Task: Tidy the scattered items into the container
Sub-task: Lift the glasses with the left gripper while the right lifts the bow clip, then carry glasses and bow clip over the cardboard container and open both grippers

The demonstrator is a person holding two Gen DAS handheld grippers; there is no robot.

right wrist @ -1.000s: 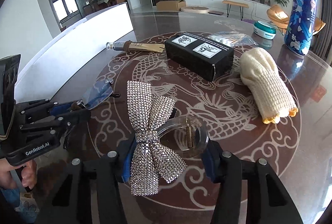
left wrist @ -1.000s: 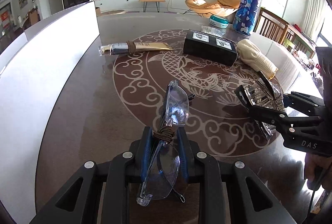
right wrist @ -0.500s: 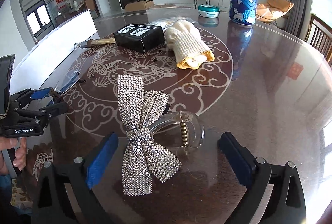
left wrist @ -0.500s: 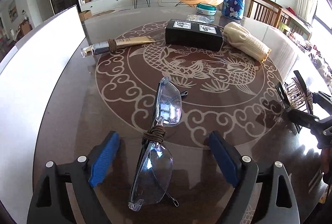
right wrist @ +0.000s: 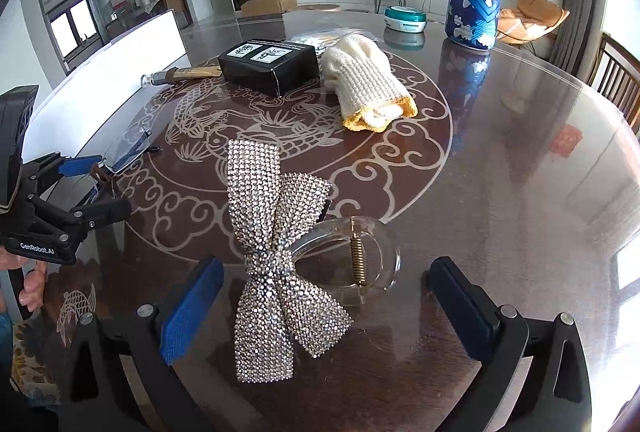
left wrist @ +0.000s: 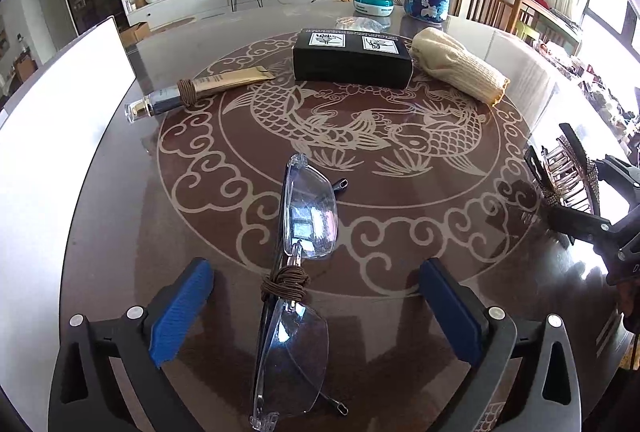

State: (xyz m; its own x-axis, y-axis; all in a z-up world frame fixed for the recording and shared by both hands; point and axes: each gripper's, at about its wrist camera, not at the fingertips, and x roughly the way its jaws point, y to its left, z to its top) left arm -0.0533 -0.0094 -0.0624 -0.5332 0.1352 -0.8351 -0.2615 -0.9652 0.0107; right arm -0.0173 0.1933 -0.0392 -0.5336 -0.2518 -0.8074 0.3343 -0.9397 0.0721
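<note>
Lying between hand-held gripper (left wrist: 316, 312) pads: glasses (left wrist: 296, 296)

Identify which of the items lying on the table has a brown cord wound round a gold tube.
The cosmetic tube, beside the black box. The glasses also carry a brown cord, but have clear lenses.

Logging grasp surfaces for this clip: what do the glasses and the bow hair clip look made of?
Glasses: clear, glossy plastic-looking lenses, see-through with window reflections; brown cord wound around the middle. Bow hair clip: bow covered in tiny glittering rhinestone-like studs; claw seems transparent plastic with a brassy metal spring.
</note>
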